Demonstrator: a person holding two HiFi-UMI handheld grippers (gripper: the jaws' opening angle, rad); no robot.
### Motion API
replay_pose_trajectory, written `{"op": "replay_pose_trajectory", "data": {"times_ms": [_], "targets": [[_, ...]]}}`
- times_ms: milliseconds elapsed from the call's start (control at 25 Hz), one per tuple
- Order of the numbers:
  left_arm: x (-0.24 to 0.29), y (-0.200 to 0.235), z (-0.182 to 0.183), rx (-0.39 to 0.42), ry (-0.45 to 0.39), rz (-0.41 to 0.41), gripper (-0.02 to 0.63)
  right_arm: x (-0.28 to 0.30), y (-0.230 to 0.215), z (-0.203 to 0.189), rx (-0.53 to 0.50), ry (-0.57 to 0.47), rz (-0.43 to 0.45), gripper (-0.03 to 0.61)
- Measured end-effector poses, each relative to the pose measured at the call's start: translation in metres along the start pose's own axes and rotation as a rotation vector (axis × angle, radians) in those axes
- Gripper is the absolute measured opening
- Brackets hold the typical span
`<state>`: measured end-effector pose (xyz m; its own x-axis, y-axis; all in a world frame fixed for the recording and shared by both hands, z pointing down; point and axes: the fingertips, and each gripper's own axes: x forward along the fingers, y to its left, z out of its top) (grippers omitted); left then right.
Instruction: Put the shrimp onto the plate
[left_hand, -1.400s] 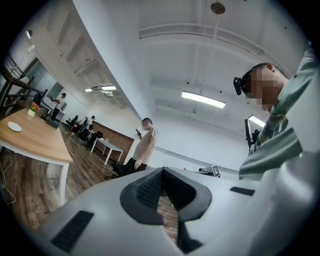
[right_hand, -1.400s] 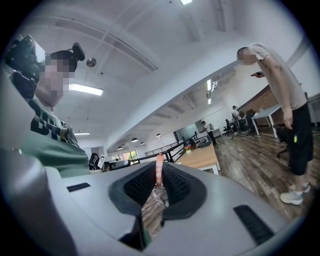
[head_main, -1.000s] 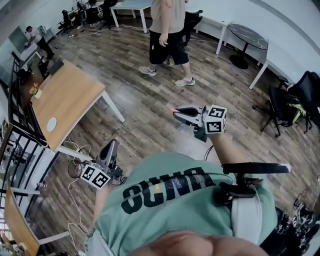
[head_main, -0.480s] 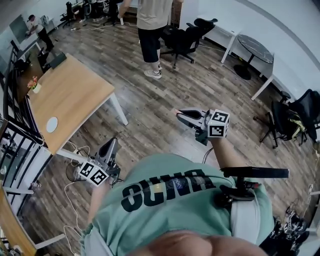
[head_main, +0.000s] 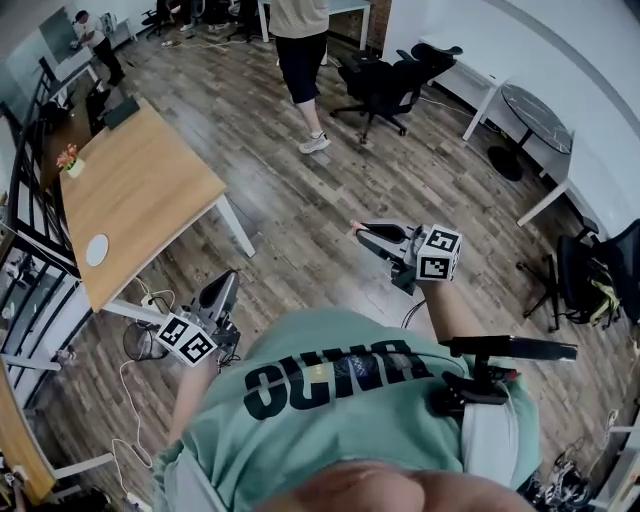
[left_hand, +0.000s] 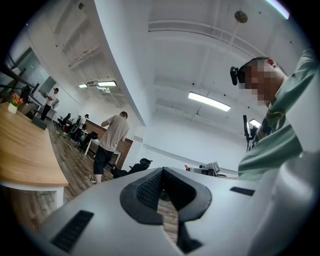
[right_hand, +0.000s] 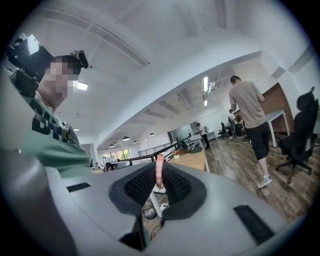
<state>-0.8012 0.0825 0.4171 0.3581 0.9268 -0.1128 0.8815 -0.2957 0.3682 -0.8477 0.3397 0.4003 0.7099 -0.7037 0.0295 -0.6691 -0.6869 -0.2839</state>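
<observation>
**A:** Where is the shrimp?

**B:** It's clamped in your right tool (head_main: 356, 229), out over the floor (head_main: 300, 215) and well off the near corner of the wooden tabletop (head_main: 140, 200). The head view gives only a pink speck at the tips. The right gripper view shows the shrimp (right_hand: 159, 171) plainly: a thin pink strip standing upright, with the ribbed pads pressing on it from both sides.

**A:** And the other side?

**B:** Your left tool (head_main: 226, 283) hangs just off the tabletop's front edge, above the cables (head_main: 140, 330). From the head view you can't read its jaws (too small at that angle). The left gripper view shows them together at the tips, with nothing between them.

**A:** What sits on the tabletop?

**B:** There's a white disc (head_main: 96, 250) near the front edge and flowers (head_main: 68, 160) at the far end. Only the head view shows the disc, and I can't tell whether it is the plate. The left gripper view catches the tabletop's edge and the flowers.

**A:** Anyone around?

**B:** A person (head_main: 300, 50) stands beyond the tabletop's far corner, with a black office chair (head_main: 385, 75) further out.
</observation>
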Motion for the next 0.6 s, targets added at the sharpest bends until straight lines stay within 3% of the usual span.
{"op": "replay_pose_trajectory", "data": {"times_ms": [320, 600], "targets": [[0.174, -0.035, -0.003, -0.005, -0.012, 0.033, 0.000, -0.090, -0.142, 0.055, -0.004, -0.010, 0.041, 0.046], [0.270, -0.048, -0.028, -0.008, 0.054, 0.005, 0.000, -0.148, -0.217, 0.062, 0.009, -0.038, 0.017, 0.046]]}}
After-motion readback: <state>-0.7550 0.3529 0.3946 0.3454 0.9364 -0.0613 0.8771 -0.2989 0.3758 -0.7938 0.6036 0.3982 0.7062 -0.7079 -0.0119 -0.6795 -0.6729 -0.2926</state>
